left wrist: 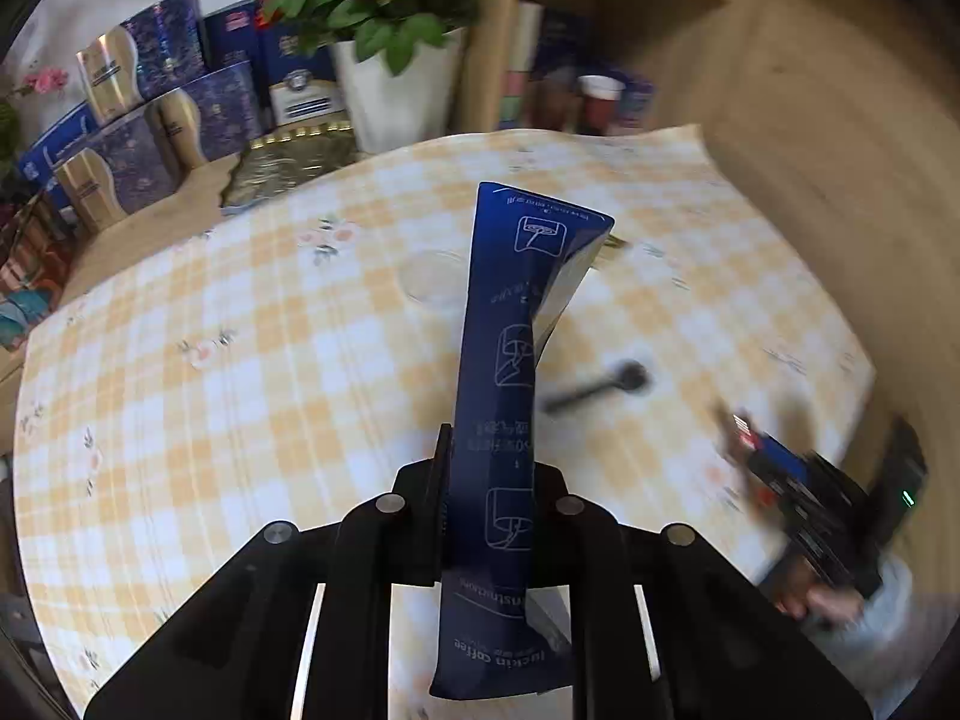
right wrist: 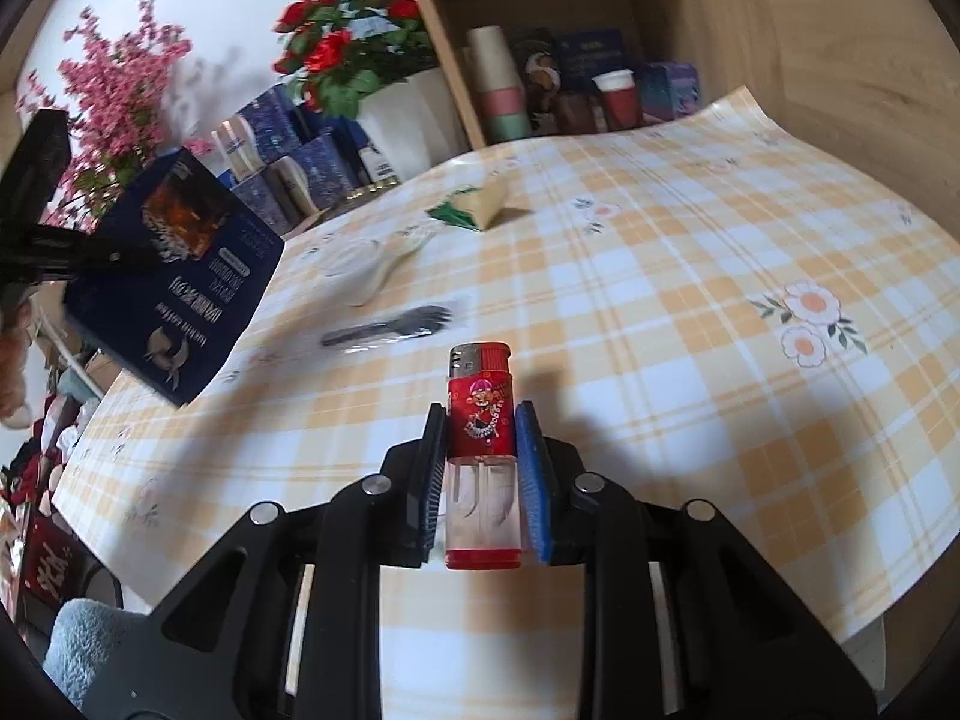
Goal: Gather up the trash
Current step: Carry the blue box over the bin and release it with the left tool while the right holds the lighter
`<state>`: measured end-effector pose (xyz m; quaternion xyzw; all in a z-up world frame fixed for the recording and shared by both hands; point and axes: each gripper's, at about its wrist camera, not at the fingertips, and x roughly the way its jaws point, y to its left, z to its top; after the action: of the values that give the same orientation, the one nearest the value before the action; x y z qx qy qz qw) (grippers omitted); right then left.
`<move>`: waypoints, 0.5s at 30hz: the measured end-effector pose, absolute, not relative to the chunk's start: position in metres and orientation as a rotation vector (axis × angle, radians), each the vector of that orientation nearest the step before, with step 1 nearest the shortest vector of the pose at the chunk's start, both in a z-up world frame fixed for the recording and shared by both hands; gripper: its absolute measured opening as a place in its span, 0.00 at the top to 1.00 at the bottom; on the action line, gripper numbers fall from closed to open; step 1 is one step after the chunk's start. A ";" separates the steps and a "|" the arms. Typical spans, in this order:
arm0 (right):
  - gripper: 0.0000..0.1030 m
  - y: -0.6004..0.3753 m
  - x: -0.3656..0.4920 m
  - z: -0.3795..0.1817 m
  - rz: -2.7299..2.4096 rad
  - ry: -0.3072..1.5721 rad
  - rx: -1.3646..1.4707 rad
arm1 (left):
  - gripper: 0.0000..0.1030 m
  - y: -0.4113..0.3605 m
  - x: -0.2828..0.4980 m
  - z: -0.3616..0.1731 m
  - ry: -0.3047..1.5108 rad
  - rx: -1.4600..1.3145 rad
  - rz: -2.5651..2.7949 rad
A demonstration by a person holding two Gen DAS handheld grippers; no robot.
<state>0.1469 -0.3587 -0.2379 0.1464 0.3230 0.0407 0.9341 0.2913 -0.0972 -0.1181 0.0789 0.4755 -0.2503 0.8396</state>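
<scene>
Left gripper (left wrist: 489, 516) clamping blue packet (left wrist: 516, 324), right gripper (right wrist: 480, 468) clamping lighter (right wrist: 480, 414), above checked tablecloth (right wrist: 690, 330).

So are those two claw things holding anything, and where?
Left gripper pinches the blue packet near its lower end; right gripper clamps the red lighter around its middle.

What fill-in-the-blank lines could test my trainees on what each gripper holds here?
1. The left gripper is shut on a dark ____ coffee packet.
2. The right gripper is shut on a red ____.
3. A black plastic ____ lies on the checked tablecloth.
4. The white pot holds ____ roses.

Missing words: blue; lighter; fork; red
</scene>
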 end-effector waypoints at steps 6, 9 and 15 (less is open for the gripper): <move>0.74 -0.334 0.115 -0.208 0.147 0.633 0.269 | 0.85 -0.082 0.197 -0.105 0.972 0.204 -0.665; 0.74 -0.321 0.094 -0.199 0.184 0.640 0.256 | 0.85 -0.068 0.151 -0.114 0.981 0.188 -0.709; 0.74 -0.305 0.054 -0.184 0.224 0.632 0.206 | 0.85 -0.054 0.090 -0.156 1.029 0.150 -0.797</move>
<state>0.0539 -0.3050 -0.1837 0.1008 0.3093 0.1098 0.9392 0.0896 -0.0536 -0.1557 0.0697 0.4787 -0.3707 0.7928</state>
